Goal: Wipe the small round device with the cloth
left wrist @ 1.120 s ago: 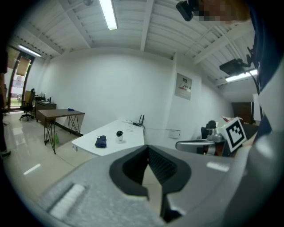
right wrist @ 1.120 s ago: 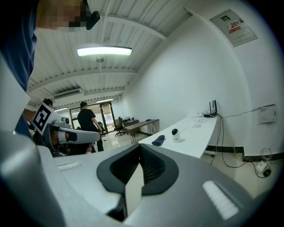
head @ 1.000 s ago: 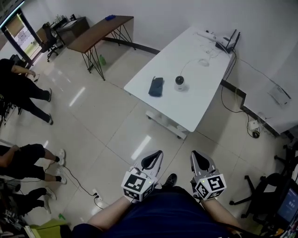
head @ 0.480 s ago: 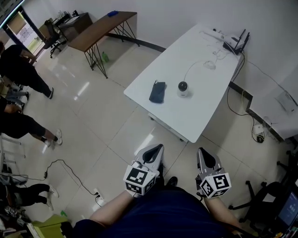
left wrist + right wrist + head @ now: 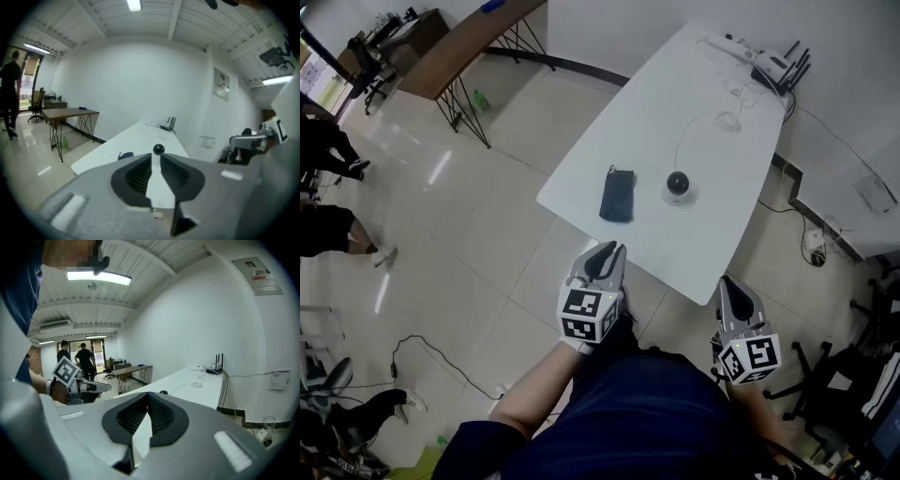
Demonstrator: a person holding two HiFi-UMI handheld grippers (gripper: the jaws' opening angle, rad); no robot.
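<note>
Left gripper view: left tongs (image 5: pixel 156 158) a crack apart, just been opening, nothing between; round device (image 5: pixel 159 149) straight ahead, cloth (image 5: pixel 125 155) ahead-left, both well off | right gripper view: right tongs (image 5: pixel 147 399) closed, empty | since earlier: worktop (image 5: pixel 675 103) nearer, left tongs leading | forearms (image 5: pixel 539 394) outstretched, tongs tipped slightly down
</note>
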